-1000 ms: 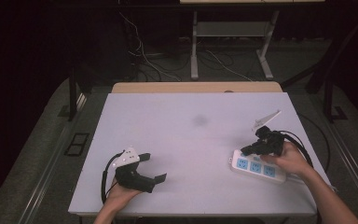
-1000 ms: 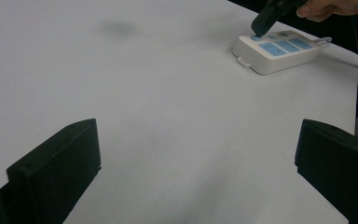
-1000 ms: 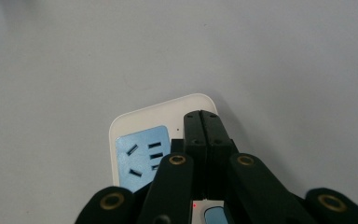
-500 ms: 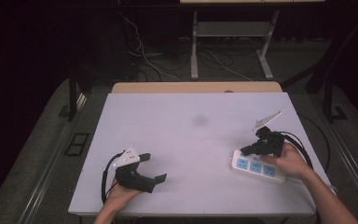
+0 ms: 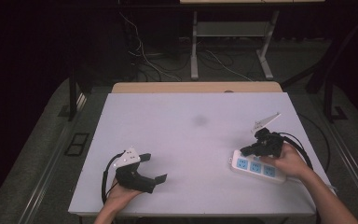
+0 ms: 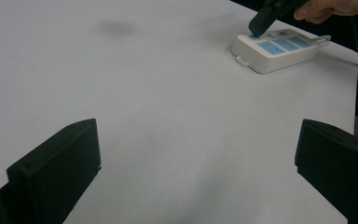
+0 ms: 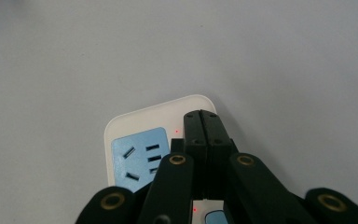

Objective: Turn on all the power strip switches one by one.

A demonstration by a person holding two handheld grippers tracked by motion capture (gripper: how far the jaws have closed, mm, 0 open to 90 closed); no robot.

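right tool (image 7: pixel 203 116) clenched | over smooth white rounded power strip (image 5: pixel 256 167) | left tool (image 5: pixel 150 167) released

A white power strip (image 5: pixel 257 167) in smooth, slightly glossy plastic with matt pale-blue socket faces is lying at the near right of a matt white table (image 5: pixel 186 140). Matt black plastic jaws with brass-coloured rivets are showing on the right gripper (image 5: pixel 248 150); the left gripper (image 5: pixel 153 169) is looking equally matt.

Table (image 5: pixel 186 140) evenly lit, surroundings dark, perhaps grainy.
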